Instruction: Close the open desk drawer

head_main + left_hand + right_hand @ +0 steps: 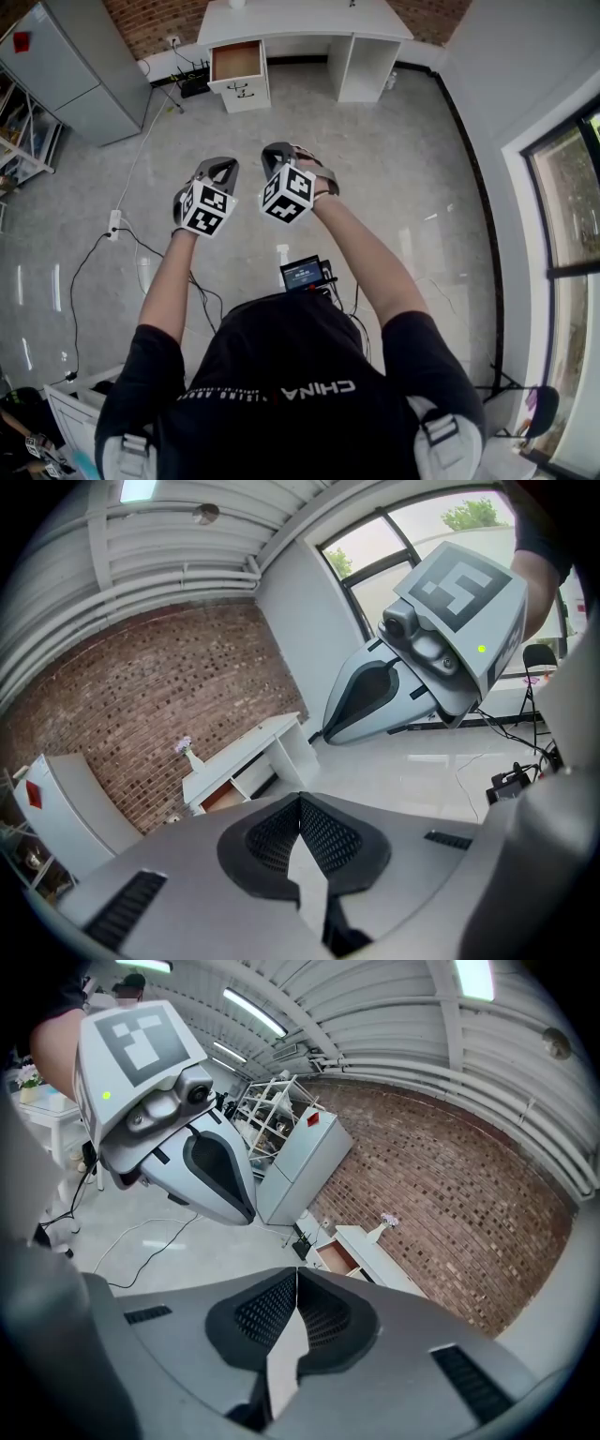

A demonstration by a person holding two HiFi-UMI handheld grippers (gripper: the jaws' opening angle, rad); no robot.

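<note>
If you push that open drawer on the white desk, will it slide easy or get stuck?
The drawer looks like a stiff wooden box with nothing inside, so it is probably light. It sticks straight out of the desk, so it likely slides in. Slamming might wobble the vase.

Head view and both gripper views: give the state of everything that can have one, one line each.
desk drawer: pulled out, open, nothing seen inside.
left gripper: jaws together, holding nothing, not at the drawer.
right gripper: jaws together, holding nothing, not at the drawer.
grey cabinet: doors shut.
small screen: lit.
</note>
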